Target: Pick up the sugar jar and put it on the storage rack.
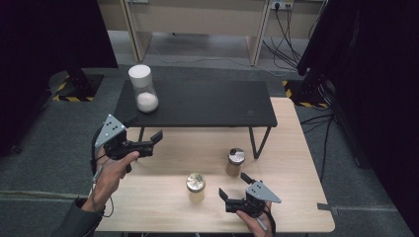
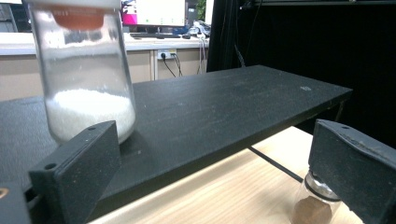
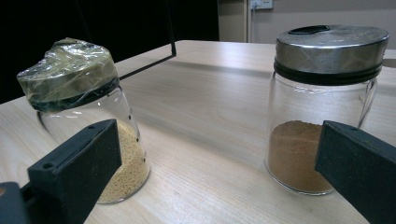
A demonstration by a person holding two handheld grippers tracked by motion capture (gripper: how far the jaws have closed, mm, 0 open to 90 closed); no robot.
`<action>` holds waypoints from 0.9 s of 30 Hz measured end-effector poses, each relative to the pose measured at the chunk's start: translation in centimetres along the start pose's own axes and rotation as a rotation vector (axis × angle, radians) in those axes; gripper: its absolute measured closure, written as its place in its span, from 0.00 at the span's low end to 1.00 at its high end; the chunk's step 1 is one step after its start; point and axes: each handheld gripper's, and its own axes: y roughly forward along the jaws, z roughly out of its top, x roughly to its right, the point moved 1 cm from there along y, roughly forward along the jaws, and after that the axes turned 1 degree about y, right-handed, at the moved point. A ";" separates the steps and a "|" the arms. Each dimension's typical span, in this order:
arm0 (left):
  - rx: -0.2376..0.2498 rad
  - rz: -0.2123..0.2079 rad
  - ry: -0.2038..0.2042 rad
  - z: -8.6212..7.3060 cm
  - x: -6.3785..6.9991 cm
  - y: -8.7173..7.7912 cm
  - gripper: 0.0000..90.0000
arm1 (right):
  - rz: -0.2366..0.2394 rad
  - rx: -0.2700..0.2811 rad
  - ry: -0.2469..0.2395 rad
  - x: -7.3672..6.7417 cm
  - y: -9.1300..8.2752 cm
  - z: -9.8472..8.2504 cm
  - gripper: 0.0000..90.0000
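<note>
Both tools gaping wide: left tool (image 1: 157, 138) near the matte black shelf (image 1: 207, 106), right tool (image 1: 233, 190) on the pale woodgrain worktop (image 1: 296, 163). Ahead of the right, two round glass jars (image 3: 322, 107) of brown powder and yellow grains.

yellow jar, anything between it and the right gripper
Nothing visible. The right gripper is open on the table's near edge, and only bare wood lies between it and the yellow jar. The brown jar stands off to the side.

In the left gripper view, the white-powder jar (image 2: 84, 70) on the black shelf (image 2: 224, 112) loses its lid to the top edge, and one jaw covers its lower corner. Right of the shelf, another jaw hides most of the brown-powder jar (image 2: 312, 205). In the high view, the right hand (image 1: 254, 224) is cut off below.
</note>
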 end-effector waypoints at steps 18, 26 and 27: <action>0.020 -0.036 -0.002 -3.8 0.6 -1.1 0.02 | 0.001 0.001 0.000 0.0 0.0 0.0 0.01; 0.027 -0.052 0.013 -5.4 1.2 -1.4 0.02 | 0.001 0.004 0.003 0.0 -0.1 0.0 0.01; 0.026 -0.055 0.017 -5.7 1.3 -1.4 0.02 | 0.002 0.003 0.001 0.0 -0.1 0.0 0.01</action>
